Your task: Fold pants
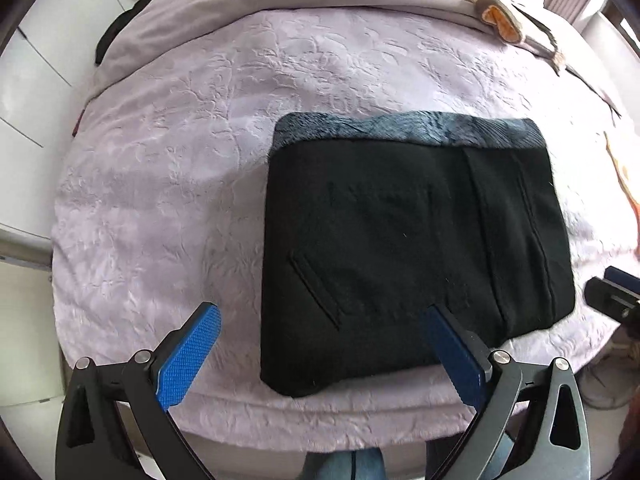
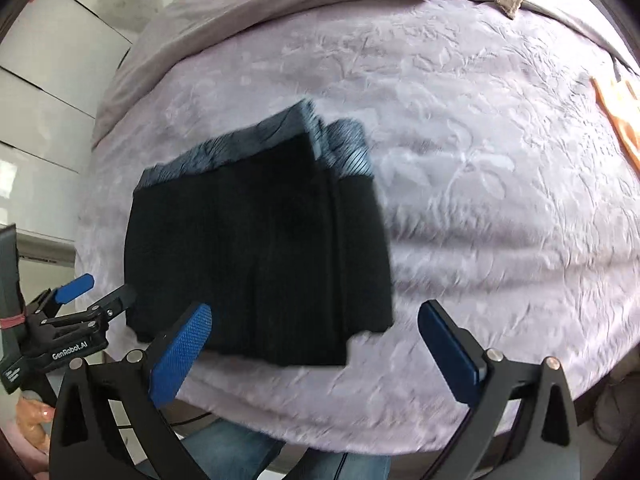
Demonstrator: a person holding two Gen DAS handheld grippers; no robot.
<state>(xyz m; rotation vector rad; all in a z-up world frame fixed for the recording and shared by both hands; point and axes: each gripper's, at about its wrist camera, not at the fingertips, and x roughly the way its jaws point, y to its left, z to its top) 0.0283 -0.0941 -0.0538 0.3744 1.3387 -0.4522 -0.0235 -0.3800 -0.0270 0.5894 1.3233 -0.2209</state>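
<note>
The black pants [image 1: 400,240] lie folded into a compact rectangle on the lilac bedspread [image 1: 180,200], with a grey-blue inner band showing along the far edge. My left gripper [image 1: 322,314] is open above their near left part, and its pads press on nothing. In the right wrist view the pants [image 2: 260,248] sit left of centre, slightly blurred. My right gripper [image 2: 315,311] is open wide over their near right corner, holding nothing. The left gripper [image 2: 100,290] also shows at that view's left edge, beside the pants' near left corner.
A beige and orange plush thing [image 1: 500,12] lies on the folded blanket at the far side of the bed. An orange cloth [image 2: 620,120] lies at the right edge. White cabinets [image 1: 32,80] stand left of the bed. A person's jeans-clad legs [image 2: 224,456] are against the near bed edge.
</note>
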